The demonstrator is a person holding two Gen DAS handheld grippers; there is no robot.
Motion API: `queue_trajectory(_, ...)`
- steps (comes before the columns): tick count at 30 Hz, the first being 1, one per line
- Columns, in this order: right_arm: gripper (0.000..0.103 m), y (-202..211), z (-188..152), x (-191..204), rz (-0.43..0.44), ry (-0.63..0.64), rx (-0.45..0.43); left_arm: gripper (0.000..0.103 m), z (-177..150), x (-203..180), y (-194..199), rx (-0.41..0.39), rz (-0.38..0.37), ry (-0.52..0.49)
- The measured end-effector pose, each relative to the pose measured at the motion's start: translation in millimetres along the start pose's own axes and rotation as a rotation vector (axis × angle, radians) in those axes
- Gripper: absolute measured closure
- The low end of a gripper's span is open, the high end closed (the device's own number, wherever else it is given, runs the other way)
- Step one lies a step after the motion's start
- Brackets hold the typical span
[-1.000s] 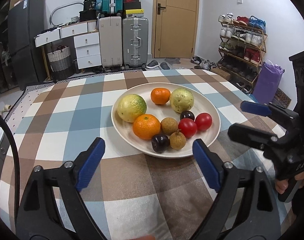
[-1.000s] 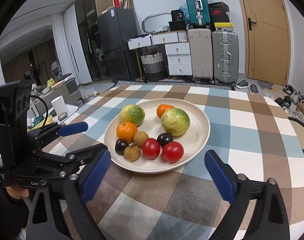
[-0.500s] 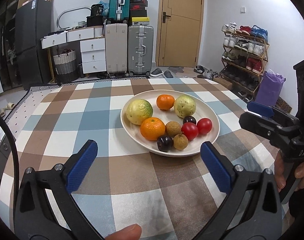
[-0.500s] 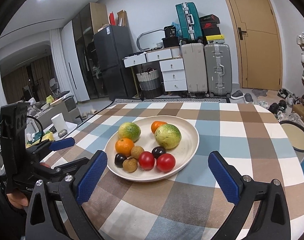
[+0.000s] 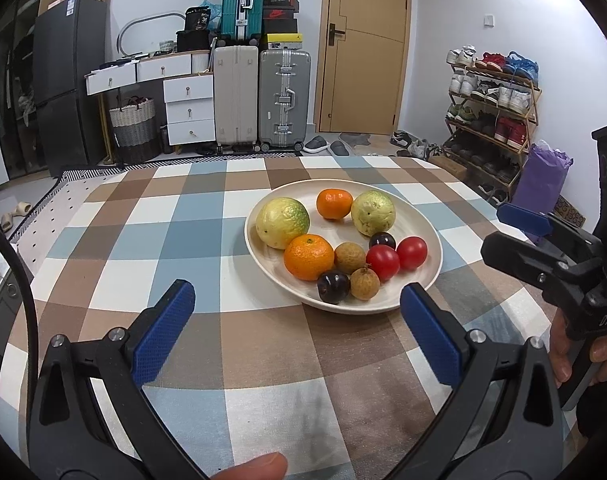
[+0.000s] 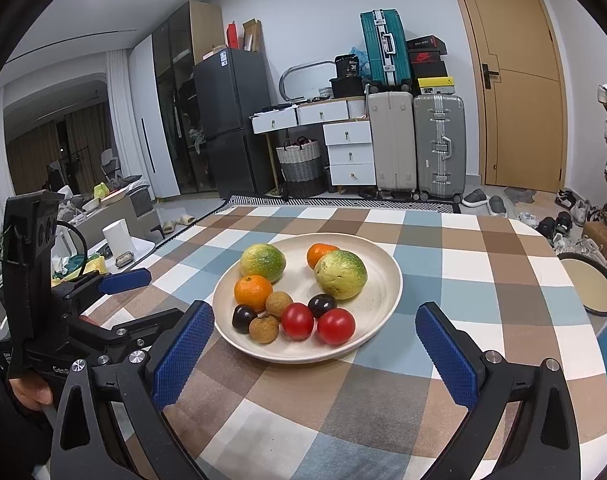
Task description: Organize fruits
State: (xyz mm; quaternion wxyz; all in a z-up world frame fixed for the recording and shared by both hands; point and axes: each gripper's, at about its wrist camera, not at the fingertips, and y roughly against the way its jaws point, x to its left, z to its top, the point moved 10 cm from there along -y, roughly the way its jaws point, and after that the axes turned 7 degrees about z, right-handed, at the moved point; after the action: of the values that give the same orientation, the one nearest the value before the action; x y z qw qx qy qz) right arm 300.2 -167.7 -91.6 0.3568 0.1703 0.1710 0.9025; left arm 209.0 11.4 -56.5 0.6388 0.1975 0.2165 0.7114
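A cream plate [image 5: 423, 216] [image 6: 383, 264] sits on the checked tablecloth. It carries two yellow-green fruits [image 5: 282, 222] [image 6: 340, 274], two oranges [image 5: 309, 257] [image 6: 253, 292], two red tomatoes [image 5: 411, 253] [image 6: 335, 325], two dark plums [image 5: 333, 287] [image 6: 244, 318] and two brown longans [image 5: 364, 283] [image 6: 264, 328]. My left gripper [image 5: 299, 322] stands wide open in front of the plate's near rim, with nothing between its blue pads. My right gripper [image 6: 315, 350] is also open and empty, just short of the plate. Each gripper shows at the edge of the other's view.
The table [image 5: 151, 248] has bare cloth left of the plate. A round stool [image 6: 589, 288] stands off the table's right side. Suitcases [image 5: 283, 100], drawers [image 5: 189, 110], a basket and a shoe rack [image 5: 491, 120] line the room behind.
Both grippers have drawn back and tilted up a little, so the plate looks smaller and farther. The left jaws have spread wider.
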Motion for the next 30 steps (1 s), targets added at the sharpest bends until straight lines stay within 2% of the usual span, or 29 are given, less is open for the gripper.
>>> queue_trajectory(30, 0.0, -1.9, -0.4, 6.3, 0.001, 0.026, 0.002, 0.0, 0.3, -0.3, -1.3, 0.0, -0.001, -0.002)
